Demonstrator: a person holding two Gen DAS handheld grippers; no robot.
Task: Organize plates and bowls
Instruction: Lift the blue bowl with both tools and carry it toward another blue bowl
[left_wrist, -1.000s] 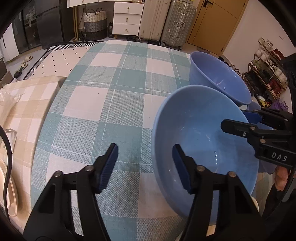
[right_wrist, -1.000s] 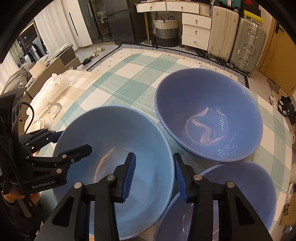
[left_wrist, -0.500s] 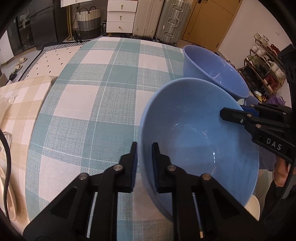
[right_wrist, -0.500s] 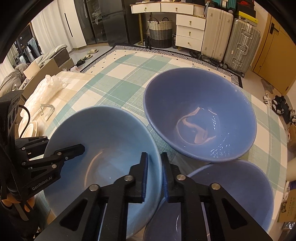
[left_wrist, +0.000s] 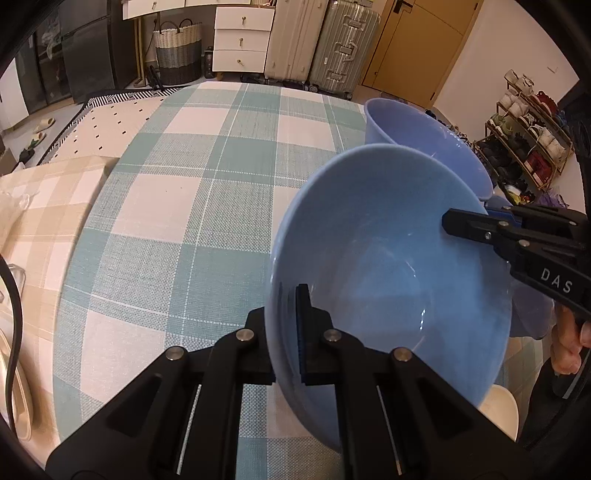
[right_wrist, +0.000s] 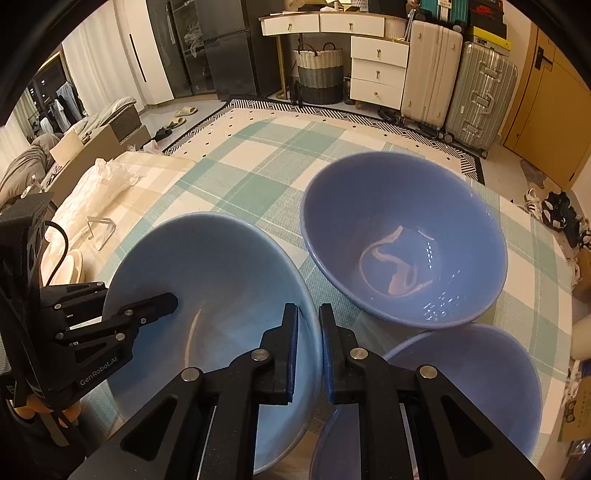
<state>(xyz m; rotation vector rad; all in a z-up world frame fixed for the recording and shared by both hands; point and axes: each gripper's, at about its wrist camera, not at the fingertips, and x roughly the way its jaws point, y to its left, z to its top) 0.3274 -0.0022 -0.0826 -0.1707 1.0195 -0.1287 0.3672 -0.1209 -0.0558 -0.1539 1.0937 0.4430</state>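
Observation:
A light blue bowl (left_wrist: 388, 258) (right_wrist: 214, 288) is held by both grippers, lifted and tilted over the checked tablecloth. My left gripper (left_wrist: 286, 332) is shut on its near rim, one finger inside and one outside. My right gripper (right_wrist: 308, 336) is shut on the opposite rim and shows in the left wrist view (left_wrist: 476, 225). The left gripper shows in the right wrist view (right_wrist: 147, 306). A darker blue bowl (right_wrist: 402, 240) (left_wrist: 424, 147) stands upright behind. A third blue bowl (right_wrist: 461, 398) sits at the lower right, partly under the right gripper.
The round table has a teal and white checked cloth (left_wrist: 207, 206). A beige cushioned seat (left_wrist: 40, 206) lies to the left. Drawers, a basket and suitcases (right_wrist: 436, 66) stand on the floor beyond the table. A shoe rack (left_wrist: 532, 140) is at the right.
Both grippers closed from open onto opposite rims of the light blue bowl. The bowl has since risen and tilted.

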